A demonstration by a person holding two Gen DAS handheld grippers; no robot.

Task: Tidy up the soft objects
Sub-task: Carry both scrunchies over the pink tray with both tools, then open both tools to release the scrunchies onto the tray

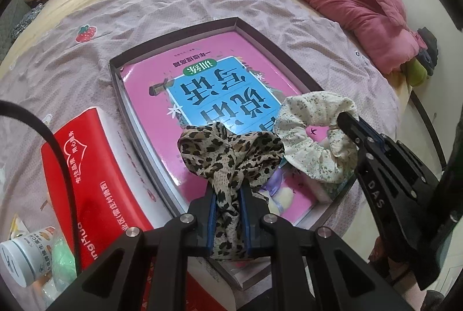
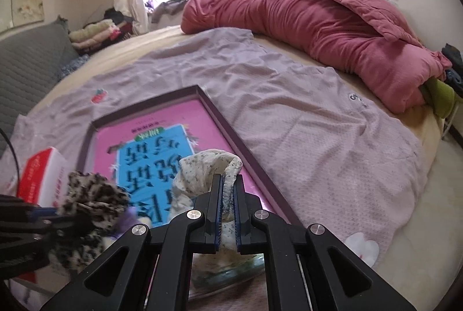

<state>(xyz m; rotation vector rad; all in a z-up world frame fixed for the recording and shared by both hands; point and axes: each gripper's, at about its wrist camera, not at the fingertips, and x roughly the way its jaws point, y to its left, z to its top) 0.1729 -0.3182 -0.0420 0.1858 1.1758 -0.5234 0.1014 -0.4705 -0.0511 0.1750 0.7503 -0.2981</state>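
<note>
My left gripper [image 1: 228, 189] is shut on a leopard-print scrunchie [image 1: 231, 151] and holds it over the near end of a shallow dark box [image 1: 173, 34] with a pink and blue book [image 1: 202, 70] inside. My right gripper [image 2: 227, 180] is shut on a cream floral scrunchie [image 2: 202, 169], held over the same box [image 2: 225, 111]. In the left wrist view the right gripper [image 1: 345, 120] pinches the floral scrunchie [image 1: 312, 120] just right of the leopard one. The leopard scrunchie [image 2: 92, 192] shows blurred at the left of the right wrist view.
The box lies on a mauve sheet [image 1: 173, 1] on a bed. A red and white carton [image 1: 95, 166] lies left of the box, with a white jar [image 1: 23, 259] beside it. A rolled pink quilt [image 2: 332, 18] lies along the far side. Folded clothes [image 2: 95, 34] are stacked at far left.
</note>
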